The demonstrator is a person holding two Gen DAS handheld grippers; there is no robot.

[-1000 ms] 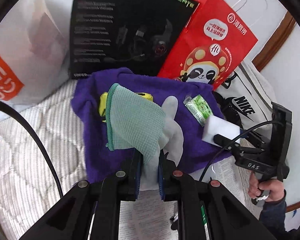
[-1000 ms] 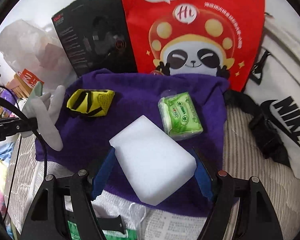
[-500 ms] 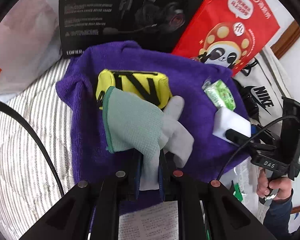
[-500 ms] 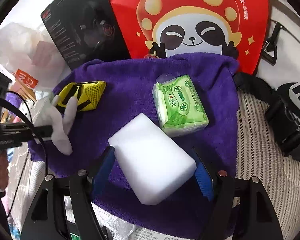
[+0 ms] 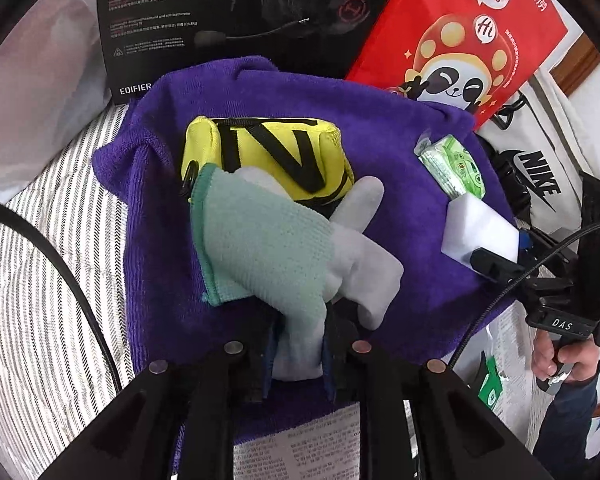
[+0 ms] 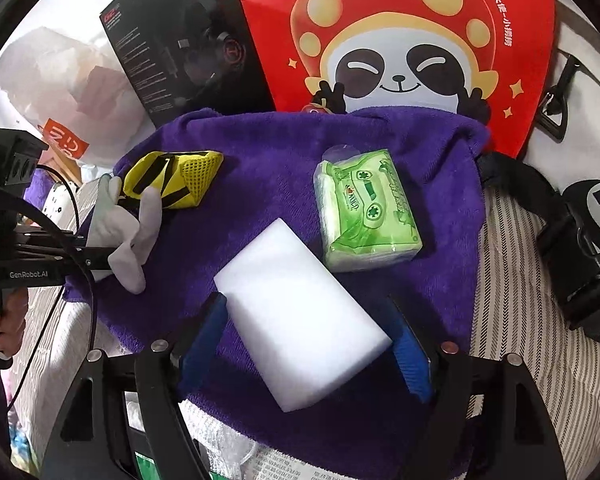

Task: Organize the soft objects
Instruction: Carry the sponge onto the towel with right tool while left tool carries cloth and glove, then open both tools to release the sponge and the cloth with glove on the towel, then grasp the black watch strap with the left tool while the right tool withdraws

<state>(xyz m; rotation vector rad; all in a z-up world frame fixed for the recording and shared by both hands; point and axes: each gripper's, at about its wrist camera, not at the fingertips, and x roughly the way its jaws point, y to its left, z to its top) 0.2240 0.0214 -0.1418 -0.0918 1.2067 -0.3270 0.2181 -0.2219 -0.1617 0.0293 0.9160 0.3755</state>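
A purple towel (image 5: 160, 184) lies spread on the striped bedding, also in the right wrist view (image 6: 268, 168). On it are a yellow pouch with black straps (image 5: 268, 156) (image 6: 180, 180) and a green tissue pack (image 5: 456, 170) (image 6: 366, 210). My left gripper (image 5: 298, 344) is shut on a grey-and-green glove (image 5: 268, 248), held just above the towel next to the pouch; it also shows in the right wrist view (image 6: 128, 236). My right gripper (image 6: 306, 344) is shut on a white sponge block (image 6: 300, 316), low over the towel; the sponge also shows in the left wrist view (image 5: 480, 236).
A black headset box (image 5: 236, 16) and a red panda paper bag (image 6: 400, 40) stand behind the towel. A white Nike bag (image 5: 540, 176) with black straps (image 6: 572, 256) lies right. A white plastic bag (image 6: 60, 92) is at left. Printed paper (image 5: 300, 452) lies at the front.
Both grippers have moved forward and lower over the towel. The glove has come down close beside the yellow pouch. The sponge has moved nearer the tissue pack.
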